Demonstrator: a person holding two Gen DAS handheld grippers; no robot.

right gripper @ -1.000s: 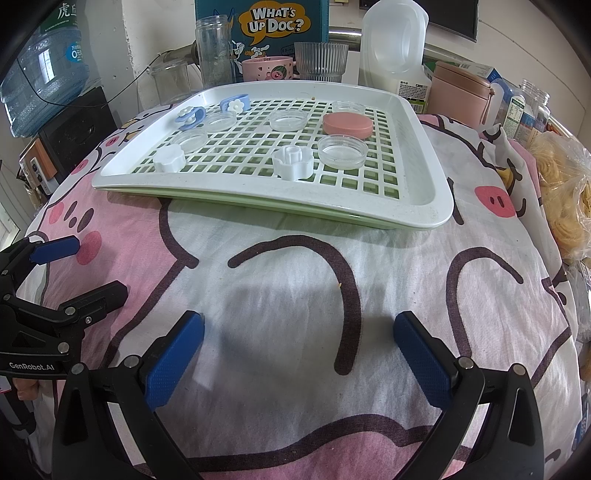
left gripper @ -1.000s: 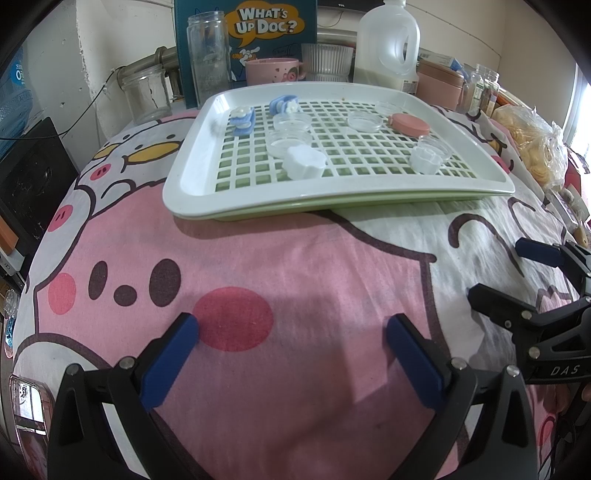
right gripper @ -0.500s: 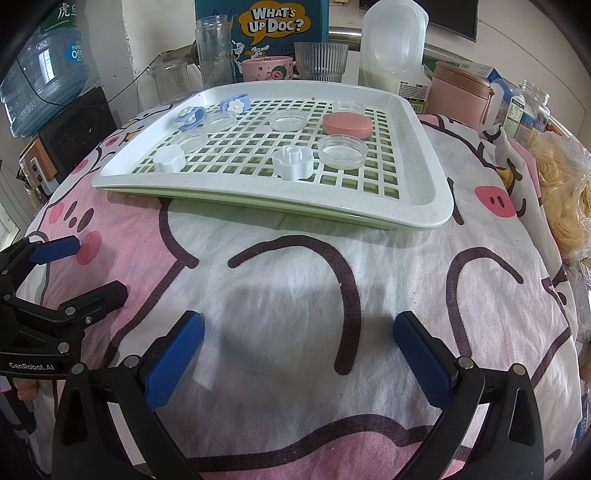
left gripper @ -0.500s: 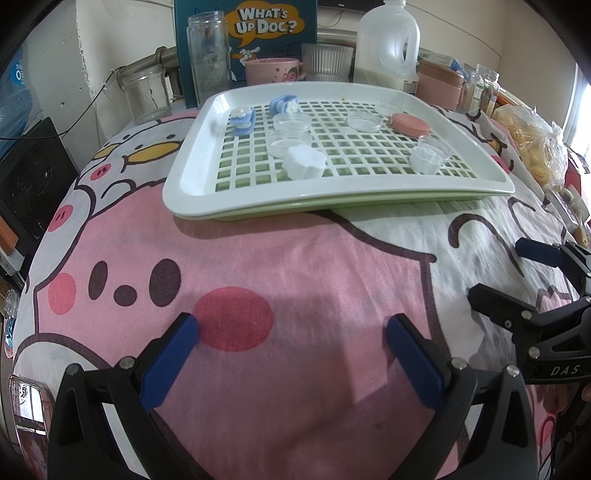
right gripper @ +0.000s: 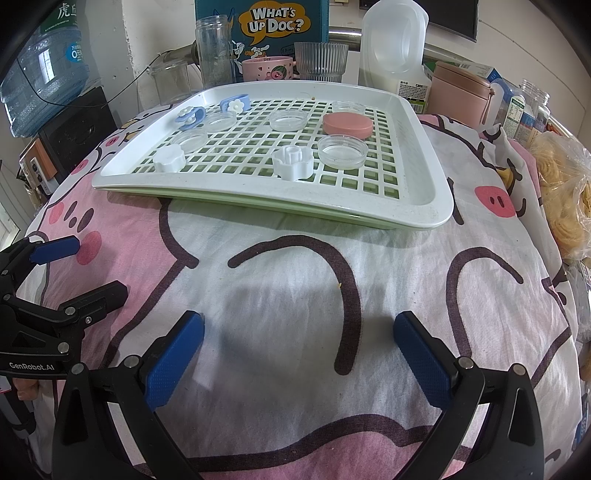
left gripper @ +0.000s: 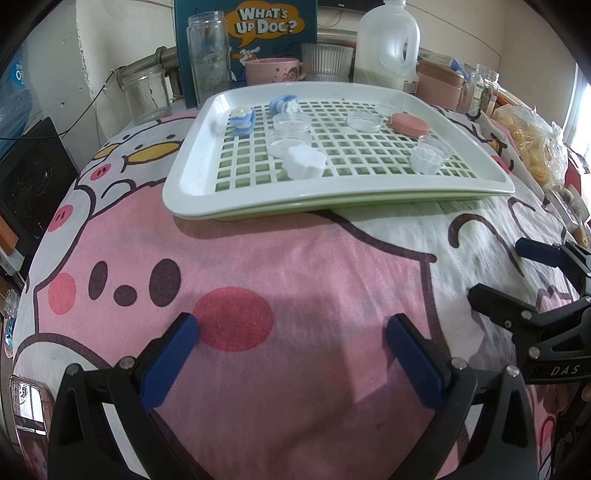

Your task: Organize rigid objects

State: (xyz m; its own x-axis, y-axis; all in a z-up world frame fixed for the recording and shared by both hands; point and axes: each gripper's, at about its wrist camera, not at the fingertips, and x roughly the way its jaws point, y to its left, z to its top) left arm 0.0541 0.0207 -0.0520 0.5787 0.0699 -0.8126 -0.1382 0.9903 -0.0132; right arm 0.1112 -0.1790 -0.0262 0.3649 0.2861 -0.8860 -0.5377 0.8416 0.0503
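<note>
A white slotted tray [left gripper: 192, 199] [right gripper: 424, 218] lies on the pink cartoon cloth, far from both grippers. On it are two white flower-shaped caps [left gripper: 304, 161] [right gripper: 293, 162], two blue flower clips [left gripper: 243, 120] [right gripper: 234, 103], a pink round lid [left gripper: 410, 123] [right gripper: 347, 124] and several clear round lids [right gripper: 343, 150]. My left gripper [left gripper: 291, 326] is open and empty over the cloth near the front. My right gripper [right gripper: 298, 330] is open and empty too, to the right of the left one [right gripper: 55, 269].
Behind the tray stand glass jars [left gripper: 207, 51], a pink mug [left gripper: 271, 70], a ribbed glass [right gripper: 320, 61], a milk jug [left gripper: 389, 44], a blue box [right gripper: 262, 22] and a pink container [right gripper: 460, 90]. A bag of snacks [right gripper: 565, 199] lies at the right edge.
</note>
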